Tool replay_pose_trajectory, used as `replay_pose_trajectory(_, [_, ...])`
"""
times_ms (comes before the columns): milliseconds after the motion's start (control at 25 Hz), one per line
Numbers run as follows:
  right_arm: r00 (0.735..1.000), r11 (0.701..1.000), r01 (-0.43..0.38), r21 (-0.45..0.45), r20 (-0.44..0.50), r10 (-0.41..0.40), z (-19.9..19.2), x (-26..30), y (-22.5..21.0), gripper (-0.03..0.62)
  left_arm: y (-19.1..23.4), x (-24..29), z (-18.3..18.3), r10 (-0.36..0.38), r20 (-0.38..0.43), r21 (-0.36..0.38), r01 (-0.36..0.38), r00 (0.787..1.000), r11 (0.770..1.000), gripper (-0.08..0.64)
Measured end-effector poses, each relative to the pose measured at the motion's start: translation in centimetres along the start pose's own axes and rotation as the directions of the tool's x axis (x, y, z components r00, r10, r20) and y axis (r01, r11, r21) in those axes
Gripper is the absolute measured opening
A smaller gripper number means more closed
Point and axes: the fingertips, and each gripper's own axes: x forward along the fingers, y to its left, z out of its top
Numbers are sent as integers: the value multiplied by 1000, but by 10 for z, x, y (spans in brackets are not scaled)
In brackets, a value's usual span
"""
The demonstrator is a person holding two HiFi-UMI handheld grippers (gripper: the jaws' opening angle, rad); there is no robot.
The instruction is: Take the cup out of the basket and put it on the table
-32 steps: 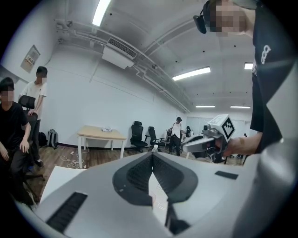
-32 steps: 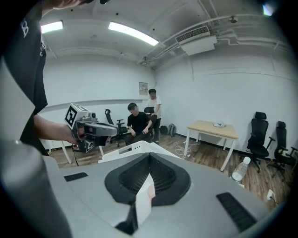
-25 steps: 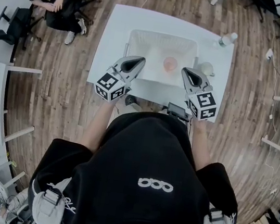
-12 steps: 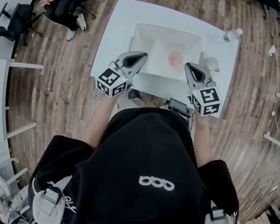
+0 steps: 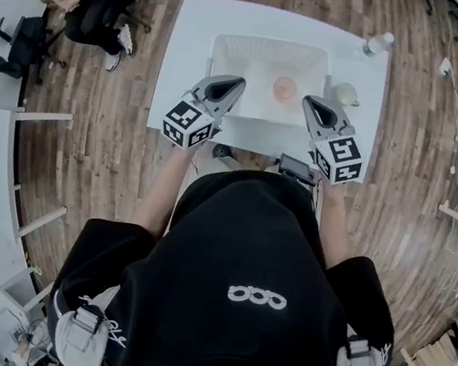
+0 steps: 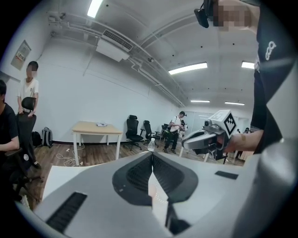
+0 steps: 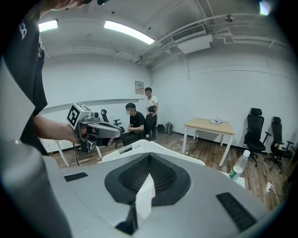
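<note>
Jaws together, both grippers (image 5: 226, 91) (image 5: 313, 107) over basket's (image 5: 268, 44) near corners.

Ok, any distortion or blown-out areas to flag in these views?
Head view: heavy fisheye bends the floorboards; the white table and basket wash out, so the cup looks faint. Left gripper view: dark round vignette, ceiling light blown out. Right gripper view: same vignette, glaring light strip.
</note>
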Motion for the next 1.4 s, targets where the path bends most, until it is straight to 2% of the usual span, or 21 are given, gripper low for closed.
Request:
replay_pose_trajectory(160, [1000, 999, 24, 24, 4, -24, -3, -4, -6, 25, 2, 34, -12, -59, -89, 11, 60, 994, 998, 11])
replay_pose_trajectory(280, [999, 998, 53, 42, 8, -54, -9, -9, -13, 25, 12, 69, -32, -87, -173, 13, 90, 981, 996, 17])
replay_pose_trajectory(360, [997, 995, 81, 60, 10, -81, -15, -16, -19, 25, 18, 94, -51, -107, -245, 14, 114, 964, 993, 88])
replay_pose_trajectory(440, [994, 990, 111, 83, 10, -113, -21, -22, -25, 25, 23, 117, -70, -130, -323, 24, 145, 937, 989, 138])
replay_pose_trajectory(640, [986, 977, 162, 141, 7, -165, -33, -33, -37, 25, 32, 156, -117, -156, -483, 42, 201, 862, 979, 147])
replay_pose_trajectory(840, [979, 960, 201, 196, 1, -206, -46, -42, -46, 25, 37, 182, -176, -147, -639, 57, 238, 755, 970, 147])
replay_pose_trajectory(920, [976, 953, 212, 215, -3, -217, -50, -42, -46, 25, 43, 186, -197, -136, -681, 61, 241, 719, 969, 147])
replay_pose_trajectory(1240, [969, 924, 240, 297, -18, -246, -70, -39, -48, 25, 46, 201, -240, -136, -765, 36, 251, 629, 967, 147])
replay_pose_trajectory(1400, [968, 922, 249, 297, -32, -250, -73, -40, -47, 25, 45, 208, -249, -138, -779, 28, 253, 612, 967, 121])
